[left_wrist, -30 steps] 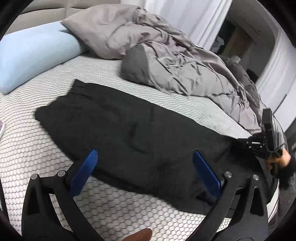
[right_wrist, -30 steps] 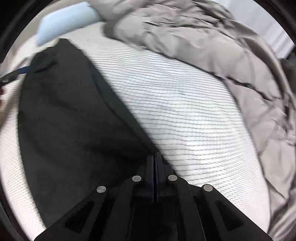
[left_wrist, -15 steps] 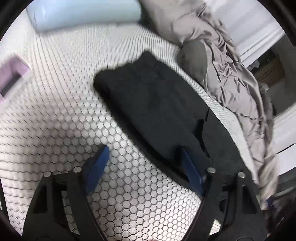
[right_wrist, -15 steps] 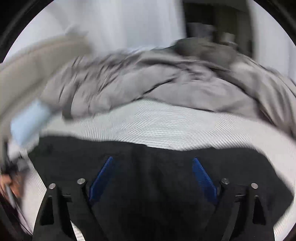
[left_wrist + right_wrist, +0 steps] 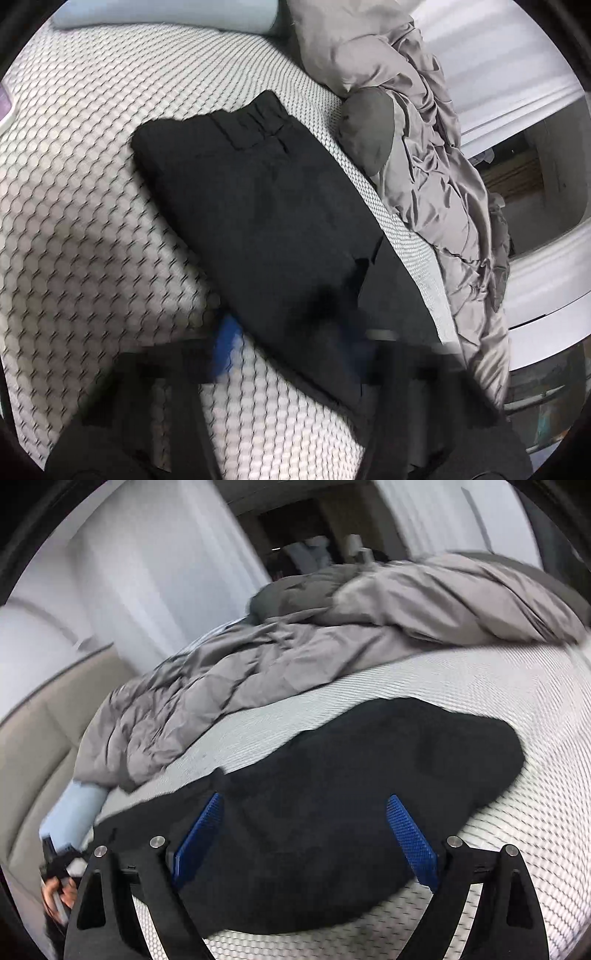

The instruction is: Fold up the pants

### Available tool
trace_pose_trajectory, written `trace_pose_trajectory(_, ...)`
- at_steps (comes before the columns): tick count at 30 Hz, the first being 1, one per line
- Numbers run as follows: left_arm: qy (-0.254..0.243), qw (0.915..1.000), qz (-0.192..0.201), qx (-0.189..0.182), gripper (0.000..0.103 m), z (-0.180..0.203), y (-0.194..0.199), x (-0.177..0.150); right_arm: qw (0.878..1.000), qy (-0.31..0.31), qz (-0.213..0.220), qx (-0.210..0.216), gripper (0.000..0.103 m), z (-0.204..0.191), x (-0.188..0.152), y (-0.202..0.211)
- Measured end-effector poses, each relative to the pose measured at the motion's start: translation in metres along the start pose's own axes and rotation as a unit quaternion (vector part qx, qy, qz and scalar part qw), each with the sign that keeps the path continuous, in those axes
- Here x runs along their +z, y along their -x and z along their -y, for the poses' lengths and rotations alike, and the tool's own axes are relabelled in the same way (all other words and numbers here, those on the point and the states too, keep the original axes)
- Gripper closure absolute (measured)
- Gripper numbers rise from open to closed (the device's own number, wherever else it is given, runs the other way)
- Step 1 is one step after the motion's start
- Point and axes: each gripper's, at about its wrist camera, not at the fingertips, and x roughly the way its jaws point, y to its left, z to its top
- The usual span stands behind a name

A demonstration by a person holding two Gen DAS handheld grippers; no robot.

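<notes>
Pants: black, flat on the mattress, beside the duvet.
Left gripper: your jaws have just been closing on the pants' near edge; blurred.
Right gripper: your fingers spread wide above the pants, holding nothing.

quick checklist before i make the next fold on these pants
1. Left gripper shut at the near edge of the black pants: ok.
2. Fabric truly pinched there: cannot tell, the fingers are blurred.
3. Right gripper free: ok, its jaws have just been opening, with nothing between the pads and the pants lying beneath.
4. Pants flat on the mattress: ok.
5. Layers lined up: not ok, a lower layer peeks out on the duvet side.
6. Grey duvet clear of the pants: ok, a strip of mattress shows between them.
</notes>
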Motion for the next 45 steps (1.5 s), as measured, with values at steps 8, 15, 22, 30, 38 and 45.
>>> trace_pose_trajectory(8,-0.065,0.9931,0.081,0.055,0.102,0.005,0.052,0.008,0.987,-0.144,-0.004,-0.07,0.012,0.104,0.004,0.003)
trace_pose_trajectory(15,-0.049,0.9933,0.071,0.077,0.102,-0.008,0.046,0.011,0.956,-0.279,-0.055,0.077,0.018,0.145,0.005,-0.059)
trace_pose_trajectory(22,-0.037,0.9974,0.051,0.035,0.102,-0.028,0.058,-0.001,0.964,-0.259,0.008,0.063,0.089,0.14,0.004,-0.005)
trace_pose_trajectory(30,-0.052,0.9938,0.055,0.082,0.088,-0.03,0.076,-0.018,0.962,-0.264,-0.066,0.011,0.065,0.171,-0.026,0.005)
trace_pose_trajectory(38,-0.115,0.9868,0.099,0.055,0.032,0.016,0.126,-0.031,0.978,-0.179,0.042,-0.095,0.029,0.155,0.008,0.063)
trace_pose_trajectory(45,-0.208,0.977,0.044,-0.018,0.001,0.087,0.09,-0.07,0.997,-0.04,-0.037,-0.048,0.021,0.104,0.075,-0.007)
